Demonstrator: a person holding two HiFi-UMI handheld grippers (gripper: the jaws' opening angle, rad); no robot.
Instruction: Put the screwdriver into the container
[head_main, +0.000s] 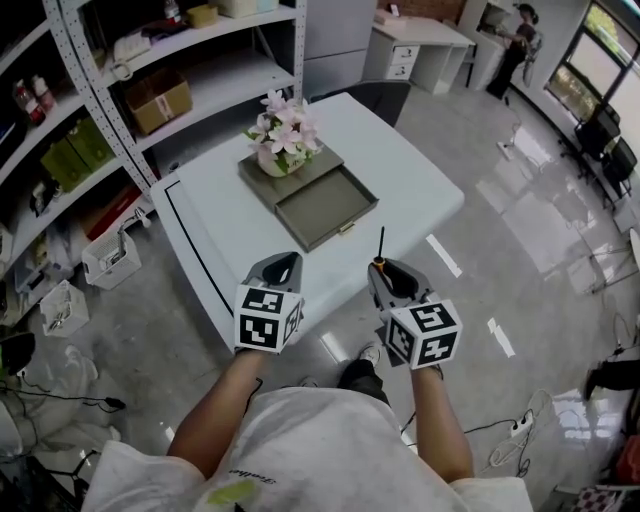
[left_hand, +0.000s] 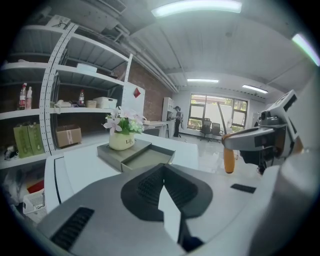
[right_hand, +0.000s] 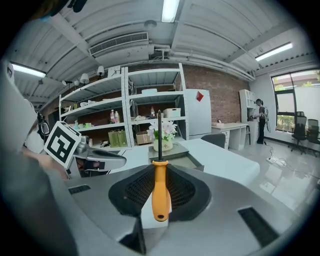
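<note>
We are in a bright room with grey metal shelves (head_main: 200, 40), standing at a white worktop (head_main: 420, 190). The screwdriver with the orange plastic handle and thin black metal rod (right_hand: 160, 192) is in our right claw (right_hand: 159, 167), which is squeezed tight on the handle. The rod points ahead, over the near edge of the worktop. We think it is light and stiff. The smooth handle may slip, so the fat handle is the best place to hold it. The flat grey box with its open drawer (head_main: 325, 208) sits further back, well apart from the tip. A cream pot of pink flowers (head_main: 275, 160) stands on the box. Our left claw (left_hand: 162, 172) is pressed closed with nothing in it.
</note>
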